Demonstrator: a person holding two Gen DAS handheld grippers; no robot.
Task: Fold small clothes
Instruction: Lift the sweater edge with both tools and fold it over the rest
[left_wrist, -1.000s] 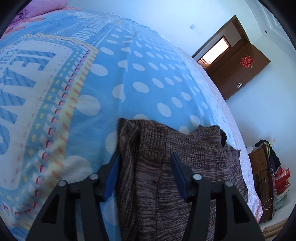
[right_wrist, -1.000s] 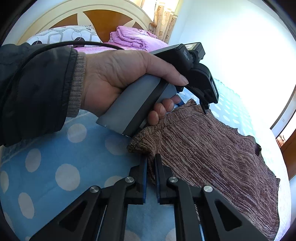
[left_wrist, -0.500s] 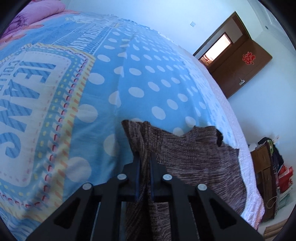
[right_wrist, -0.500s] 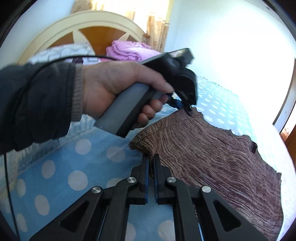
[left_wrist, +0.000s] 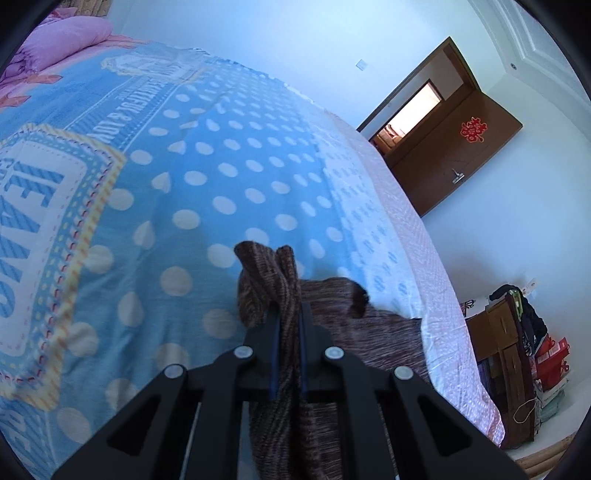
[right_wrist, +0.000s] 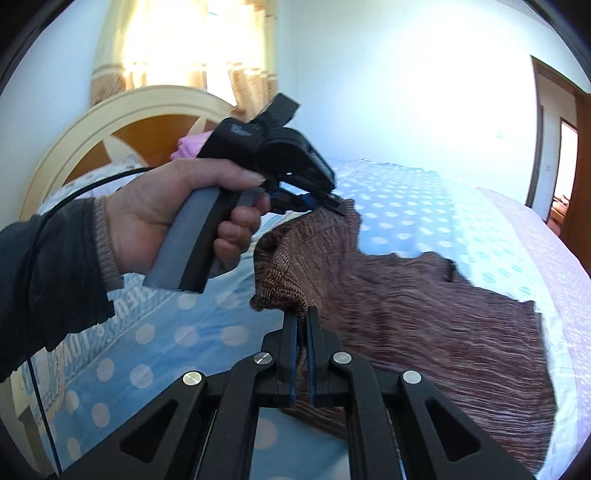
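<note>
A brown knitted garment lies on the blue polka-dot bedspread, its near edge lifted off the bed. My right gripper is shut on one lifted corner of the knit. My left gripper is shut on a bunched corner of the same garment. In the right wrist view a person's hand holds the left gripper, which pinches the far corner. The rest of the garment drapes down toward the bed's edge.
A purple folded blanket lies at the head of the bed by a cream and brown headboard. A brown door stands open on the far wall. A wooden cabinet with clothes and red bags stands beside the bed.
The left gripper closed on the garment's corner. Both grippers then rose, pulling the knit's near edge up off the bedspread. The right wrist view rolled and now shows more of the wall and window.
</note>
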